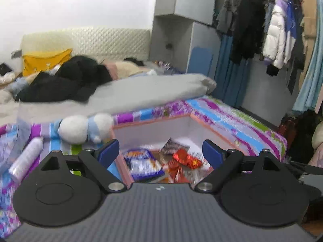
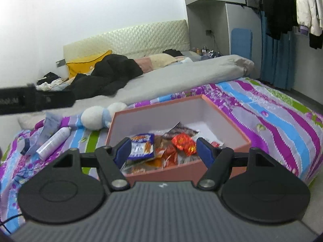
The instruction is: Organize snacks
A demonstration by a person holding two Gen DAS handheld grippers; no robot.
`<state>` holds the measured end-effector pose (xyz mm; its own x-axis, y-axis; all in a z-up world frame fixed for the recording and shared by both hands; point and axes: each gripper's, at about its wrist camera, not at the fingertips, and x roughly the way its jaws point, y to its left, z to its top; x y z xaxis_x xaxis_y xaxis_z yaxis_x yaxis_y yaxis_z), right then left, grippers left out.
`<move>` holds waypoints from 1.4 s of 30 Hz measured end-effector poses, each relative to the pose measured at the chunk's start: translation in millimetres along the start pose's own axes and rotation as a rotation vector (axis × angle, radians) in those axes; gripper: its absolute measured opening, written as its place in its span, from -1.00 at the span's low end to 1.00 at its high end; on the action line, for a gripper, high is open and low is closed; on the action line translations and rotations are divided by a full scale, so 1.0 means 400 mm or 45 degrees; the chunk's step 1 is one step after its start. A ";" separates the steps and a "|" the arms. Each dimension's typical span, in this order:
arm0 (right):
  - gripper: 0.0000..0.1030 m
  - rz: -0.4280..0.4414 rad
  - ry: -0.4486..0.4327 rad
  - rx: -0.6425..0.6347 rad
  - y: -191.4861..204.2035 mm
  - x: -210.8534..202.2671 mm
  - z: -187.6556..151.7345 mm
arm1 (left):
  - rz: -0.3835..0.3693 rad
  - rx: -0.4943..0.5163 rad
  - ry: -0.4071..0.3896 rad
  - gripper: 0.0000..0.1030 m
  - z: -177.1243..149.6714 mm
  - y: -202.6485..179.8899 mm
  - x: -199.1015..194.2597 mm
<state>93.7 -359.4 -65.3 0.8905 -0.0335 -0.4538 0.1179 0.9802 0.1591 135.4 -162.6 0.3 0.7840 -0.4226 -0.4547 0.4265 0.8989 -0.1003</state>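
Right wrist view shows a pink box [image 2: 203,167] with white inside walls resting on a bed [image 2: 282,125] covered in a purple, blue and green striped sheet. Snack packets fill its near end: a blue and white packet [image 2: 141,146] with orange lettering too blurred to read, a shiny red wrapper [image 2: 184,143], orange packets [image 2: 165,157] beneath, and a dark packet [image 2: 181,130] farther back. No brand name can be made out on any of them.

The right hand-held gripper [image 2: 164,151] hangs over the near edge of the box, its blue-padded fingers spread apart with nothing between them. The left hand-held gripper [image 1: 161,153] is likewise spread wide and empty, pointing into the same box [image 1: 121,167] from the left.

Left of the box lie a white spray can [image 2: 54,142] on its side and a white plush toy [image 2: 97,119] with a pale blue band, just beside the box's far left corner.
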 end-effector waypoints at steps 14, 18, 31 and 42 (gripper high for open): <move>0.41 -0.034 0.001 0.053 0.008 -0.051 -0.069 | 0.060 -0.030 0.090 0.78 -0.087 0.066 -0.019; 0.41 -0.038 -0.010 0.040 0.011 -0.052 -0.065 | 0.052 -0.019 0.095 0.78 -0.085 0.061 -0.018; 0.41 -0.048 -0.008 0.066 0.003 -0.048 -0.065 | 0.018 -0.028 0.107 0.98 -0.077 0.054 -0.011; 1.00 -0.056 -0.033 0.075 -0.009 -0.047 -0.064 | 0.081 -0.037 0.124 1.00 -0.063 0.060 -0.003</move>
<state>65.2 -357.4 -79.7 0.8949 -0.0820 -0.4386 0.1821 0.9645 0.1912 133.3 -137.7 -24.0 0.7607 -0.3527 -0.5449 0.3630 0.9271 -0.0932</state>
